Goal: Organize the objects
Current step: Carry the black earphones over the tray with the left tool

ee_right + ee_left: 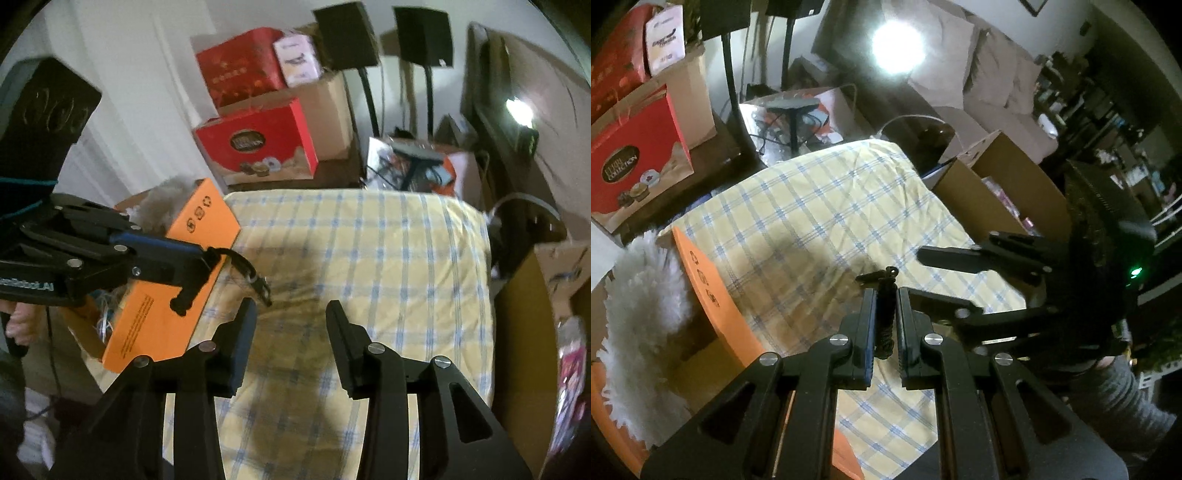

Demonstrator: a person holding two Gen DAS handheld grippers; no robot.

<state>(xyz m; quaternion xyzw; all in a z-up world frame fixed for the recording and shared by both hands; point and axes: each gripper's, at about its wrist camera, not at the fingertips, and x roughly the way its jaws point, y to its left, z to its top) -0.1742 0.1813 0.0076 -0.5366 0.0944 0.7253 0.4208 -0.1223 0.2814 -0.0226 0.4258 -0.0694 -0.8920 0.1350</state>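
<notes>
Pretty cluttered room honestly. White walls, a beige sofa [993, 70] with loose cushions at the back, and one harsh bright lamp [898, 46] blowing out the view. Dark shelving [1108, 99] on the far side, I think, too murky to tell what's on it.

Around your work surface: yellow-and-blue checked cloth [369, 251] spread flat. Red chocolate box [258, 144] on brown cardboard box [328, 110] behind it. Two black speakers on stands [347, 35] against the wall; beige sofa [993, 74] beyond a bright lamp [897, 40]
</notes>
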